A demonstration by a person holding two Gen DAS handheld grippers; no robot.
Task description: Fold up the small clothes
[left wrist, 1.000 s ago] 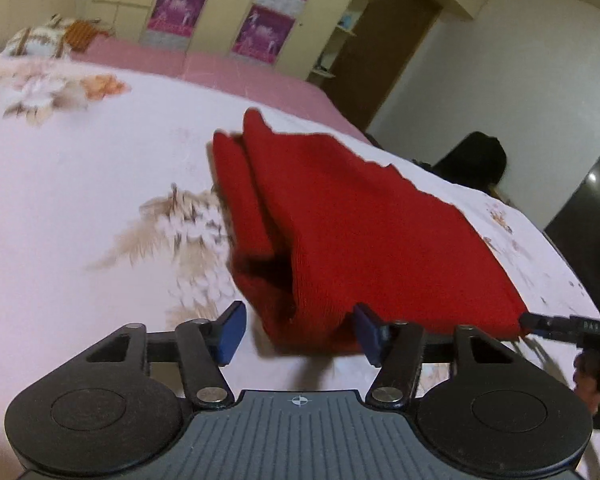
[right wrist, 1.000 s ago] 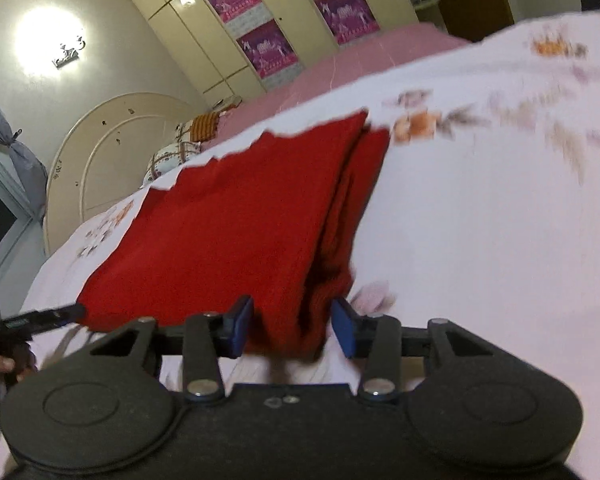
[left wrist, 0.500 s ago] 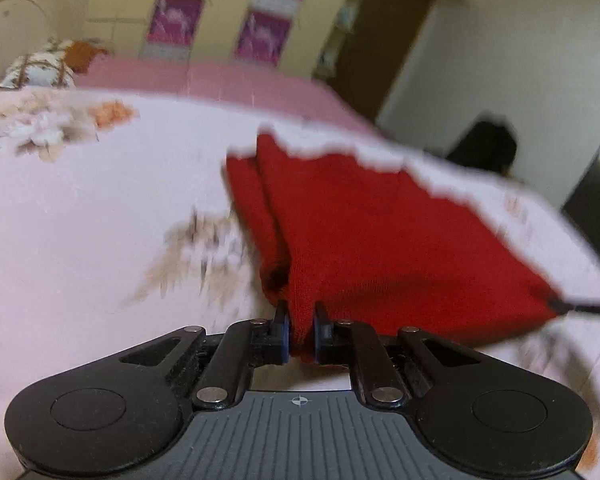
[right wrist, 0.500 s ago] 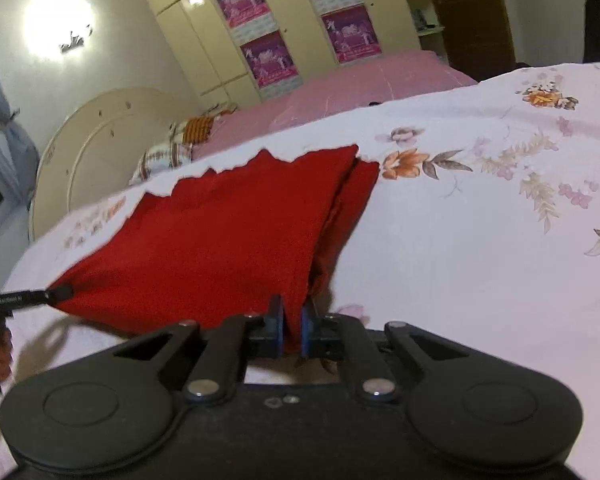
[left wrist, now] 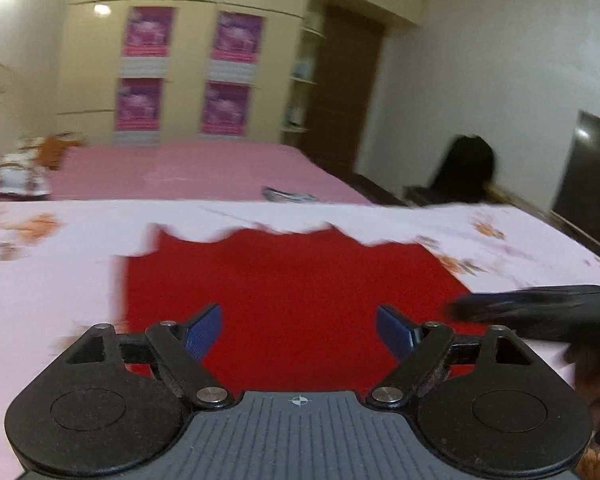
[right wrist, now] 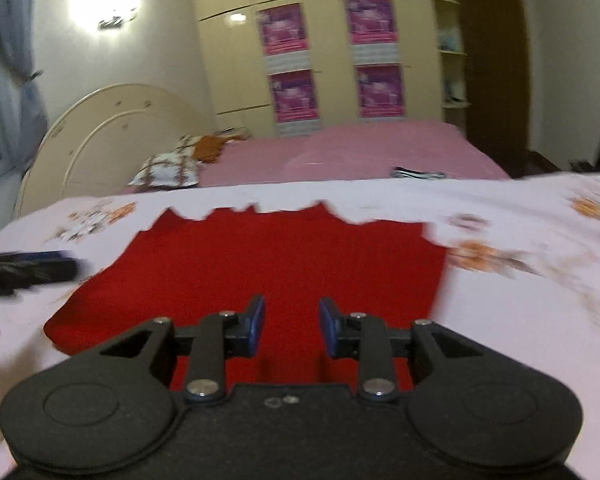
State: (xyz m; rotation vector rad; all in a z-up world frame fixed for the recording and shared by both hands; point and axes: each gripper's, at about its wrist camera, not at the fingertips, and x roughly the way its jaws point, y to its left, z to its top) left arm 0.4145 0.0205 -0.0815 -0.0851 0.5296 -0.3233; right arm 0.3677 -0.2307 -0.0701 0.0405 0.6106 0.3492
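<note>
— Cloth first: where is it lying?

— Red garment (left wrist: 292, 300) is lying flat on the flowered bed sheet (left wrist: 60, 280), folded into a rough rectangle, with its ragged far edge pointing toward the pink bedding (left wrist: 188, 168) behind. Both cameras are looking along it from its near edge.

— And the claws?

— Left claw (left wrist: 300, 330) is hanging over the near edge with its blue pads spread wide, gripping nothing. Right claw (right wrist: 291, 330) is also parted, though less widely, and it too is holding nothing; the red cloth is showing through the gap. In the left view, the right claw is appearing as a dark blur at the garment's right corner.

— So which step is this looking like?

— I'm reading it as the pause between folds: the garment is resting released, neither claw pinching it.

— What is the next move asking for?

— Probably either another fold or smoothing. For a fold, each claw is needing to come down on a near corner, pinch every layer, and carry both toward the far edge together, so the layers are not sliding apart.
</note>
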